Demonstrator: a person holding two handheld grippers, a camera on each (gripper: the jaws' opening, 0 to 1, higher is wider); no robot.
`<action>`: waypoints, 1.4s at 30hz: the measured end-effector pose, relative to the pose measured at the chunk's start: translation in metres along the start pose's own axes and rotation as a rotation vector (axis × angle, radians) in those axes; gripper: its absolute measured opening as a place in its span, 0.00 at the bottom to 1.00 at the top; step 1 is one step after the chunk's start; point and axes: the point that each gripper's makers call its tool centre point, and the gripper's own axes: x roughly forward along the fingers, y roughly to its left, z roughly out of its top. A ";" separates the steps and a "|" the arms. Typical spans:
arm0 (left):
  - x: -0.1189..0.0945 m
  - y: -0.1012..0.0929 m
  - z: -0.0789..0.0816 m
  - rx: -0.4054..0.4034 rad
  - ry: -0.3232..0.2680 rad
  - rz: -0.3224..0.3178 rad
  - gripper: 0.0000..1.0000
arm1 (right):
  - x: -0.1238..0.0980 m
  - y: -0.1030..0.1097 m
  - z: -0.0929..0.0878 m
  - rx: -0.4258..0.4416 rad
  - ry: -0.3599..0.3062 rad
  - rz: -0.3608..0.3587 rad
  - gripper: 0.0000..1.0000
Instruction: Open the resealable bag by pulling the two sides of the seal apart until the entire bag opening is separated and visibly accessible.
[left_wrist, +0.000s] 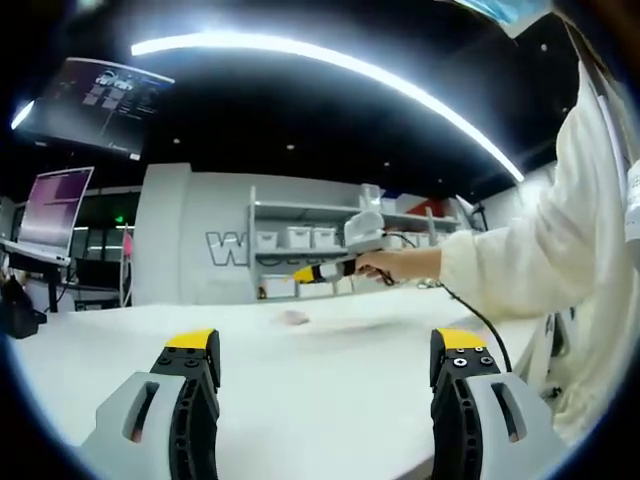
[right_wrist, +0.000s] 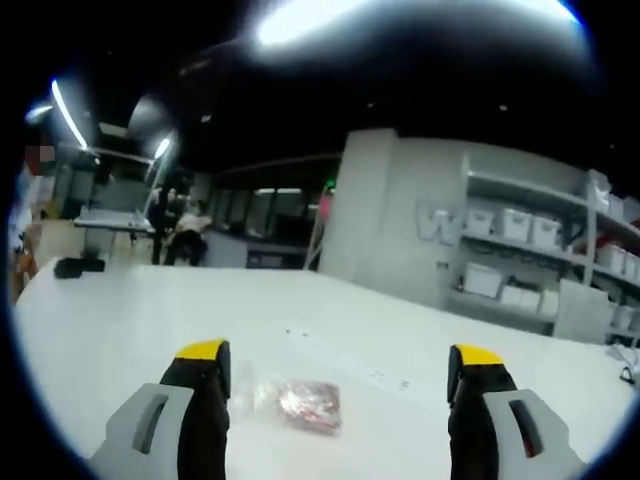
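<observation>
In the right gripper view we see the resealable bag (right_wrist: 298, 402) lying flat on the white table (right_wrist: 120, 320). It is clear plastic with something red and pink inside. It sits low in this view, just beside the inner edge of the left-hand jaw, between the two jaws but much closer to that one. Its long side runs across the view, tipping down a little toward the right. We cannot tell which end has the seal — it is too blurry.

The right gripper (right_wrist: 340, 365) is wide open and holds nothing. It hangs above the table, not touching the bag.

In the left gripper view the left gripper (left_wrist: 327, 345) is wide open too — nothing is in it. Far across the table lies a small pale blur, the bag (left_wrist: 293, 318). Above it a hand (left_wrist: 385, 264) in a white sleeve (left_wrist: 545, 250) holds the other gripper.
</observation>
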 end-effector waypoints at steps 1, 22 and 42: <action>0.000 0.000 0.000 0.000 0.000 -0.001 0.85 | -0.001 -0.001 0.000 0.001 -0.001 0.000 0.91; -0.001 -0.005 0.003 0.009 -0.003 -0.009 0.85 | -0.021 -0.005 0.004 0.006 -0.013 0.006 0.90; -0.001 -0.004 0.003 0.009 -0.002 -0.006 0.85 | -0.043 0.002 0.008 -0.006 -0.020 0.033 0.90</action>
